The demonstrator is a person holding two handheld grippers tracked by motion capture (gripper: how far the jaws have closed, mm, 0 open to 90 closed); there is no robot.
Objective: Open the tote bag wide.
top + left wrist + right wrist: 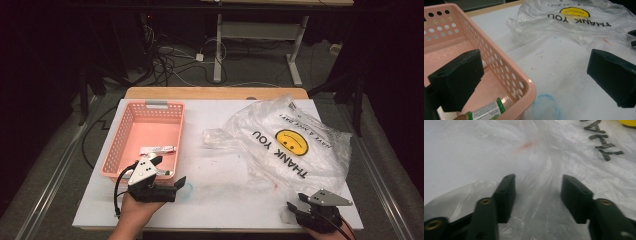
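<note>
A pink perforated basket (pixel 131 131) stands at the table's left. In it lies a small white tube (pixel 157 149). In the left gripper view a green-capped labelled tube (pixel 487 111) lies in the basket's (pixel 506 75) near corner. My left gripper (pixel 169 171) (pixel 534 72) is open wide, straddling the basket's near right rim: one jaw over the inside, the other over the table. A crumpled clear plastic bag (pixel 290 142) (pixel 574 22), printed with a yellow smiley and "THANK YOU", lies at the right. My right gripper (pixel 296 201) (pixel 537 187) is open, with a twisted strip of the bag (pixel 544 177) between its jaws.
The white table top (pixel 220 195) carries a blue ring stain (pixel 546 106) by the basket's corner and faint red marks (pixel 529 145). A wooden edge (pixel 215 93) runs along the far side. Cables and desk legs (pixel 218 50) stand on the floor beyond.
</note>
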